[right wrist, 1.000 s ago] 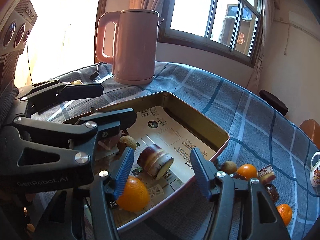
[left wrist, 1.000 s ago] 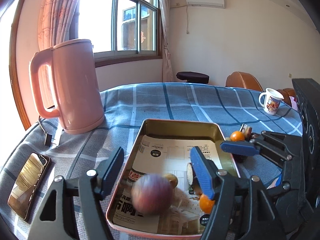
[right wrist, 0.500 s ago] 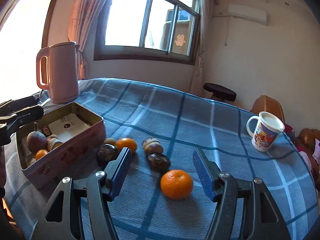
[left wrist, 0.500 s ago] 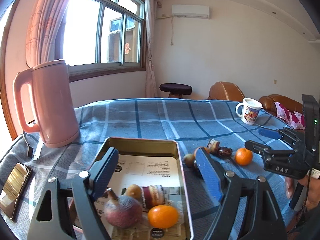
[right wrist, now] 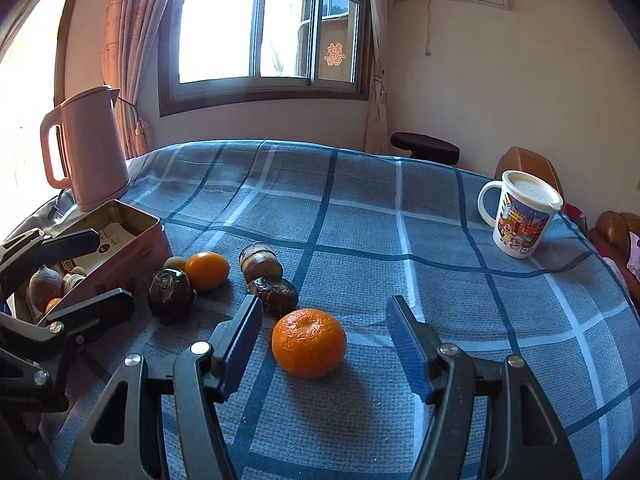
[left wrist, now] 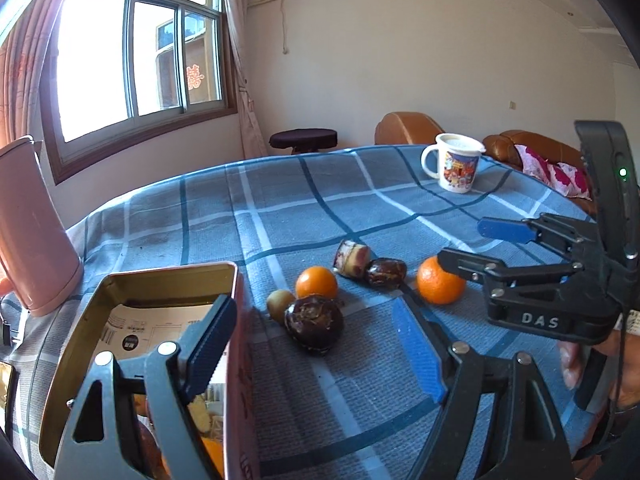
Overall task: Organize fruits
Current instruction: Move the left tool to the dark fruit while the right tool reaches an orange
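Loose on the desk: two oranges (right wrist: 309, 343) (right wrist: 207, 271), two dark fruits (right wrist: 172, 294) (right wrist: 273, 294), one mug (right wrist: 519, 219), one kettle (right wrist: 91, 151).

Your tin (right wrist: 132, 240) sits at the worktop's (right wrist: 360, 216) left, the kettle (right wrist: 90, 148) behind it. Loose fruit (right wrist: 309, 342) lies right of the tin; the mug (right wrist: 518, 216) stands far right.

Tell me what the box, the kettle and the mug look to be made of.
Box: likely thin metal tin, pink painted outside, shiny gold inside, with a rolled rim.
Kettle: matte pink shell, probably plastic or coated metal; its soft, even sheen leaves that open.
Mug: glossy white with a printed cartoon picture; ceramic or plastic, hard to tell. It carries a flat whitish lid, likely plastic.
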`<action>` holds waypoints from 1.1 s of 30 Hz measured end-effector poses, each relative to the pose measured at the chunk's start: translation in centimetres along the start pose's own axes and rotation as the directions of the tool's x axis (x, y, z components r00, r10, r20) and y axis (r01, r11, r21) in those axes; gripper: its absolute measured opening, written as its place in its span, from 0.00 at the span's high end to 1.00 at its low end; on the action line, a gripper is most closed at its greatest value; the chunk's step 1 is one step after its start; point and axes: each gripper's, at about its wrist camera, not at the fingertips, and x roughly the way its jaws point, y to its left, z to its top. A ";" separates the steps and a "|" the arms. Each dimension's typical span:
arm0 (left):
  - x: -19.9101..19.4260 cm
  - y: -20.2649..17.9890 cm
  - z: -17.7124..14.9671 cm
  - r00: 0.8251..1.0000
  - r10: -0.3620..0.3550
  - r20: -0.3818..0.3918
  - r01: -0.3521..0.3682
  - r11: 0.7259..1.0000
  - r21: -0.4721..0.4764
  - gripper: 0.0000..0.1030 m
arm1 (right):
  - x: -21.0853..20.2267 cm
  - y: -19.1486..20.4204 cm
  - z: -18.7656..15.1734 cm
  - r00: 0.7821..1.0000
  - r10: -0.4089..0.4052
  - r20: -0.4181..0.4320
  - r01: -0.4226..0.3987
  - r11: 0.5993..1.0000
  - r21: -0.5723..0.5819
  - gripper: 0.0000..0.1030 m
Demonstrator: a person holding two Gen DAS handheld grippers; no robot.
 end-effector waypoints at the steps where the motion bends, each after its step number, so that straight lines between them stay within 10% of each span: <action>1: 0.1 0.6 0.0 1.000 -0.010 -0.009 0.009 1.000 -0.024 0.19 | 0.2 -0.1 0.0 1.000 -0.003 -0.009 0.003 1.000 0.002 0.36; 7: 0.6 2.7 -0.1 0.998 0.060 -0.023 -0.062 0.996 -0.066 0.15 | 1.5 0.0 -0.1 0.997 -0.017 -0.080 0.017 1.000 -0.003 0.36; 22: 4.7 -0.5 0.3 0.976 -0.080 -0.205 0.086 0.996 0.022 0.35 | 2.7 0.2 -0.4 0.983 0.073 -0.167 -0.073 0.997 0.009 0.51; 30: 6.1 -1.0 0.6 0.972 -0.022 -0.234 0.035 0.998 0.049 0.36 | 4.0 0.0 -0.4 0.965 0.129 -0.227 -0.123 0.992 0.041 0.52; 33: 5.9 -0.8 0.7 0.975 0.002 -0.221 0.011 0.998 0.059 0.55 | 3.7 -0.1 -0.5 0.964 0.150 -0.218 -0.144 0.989 0.043 0.52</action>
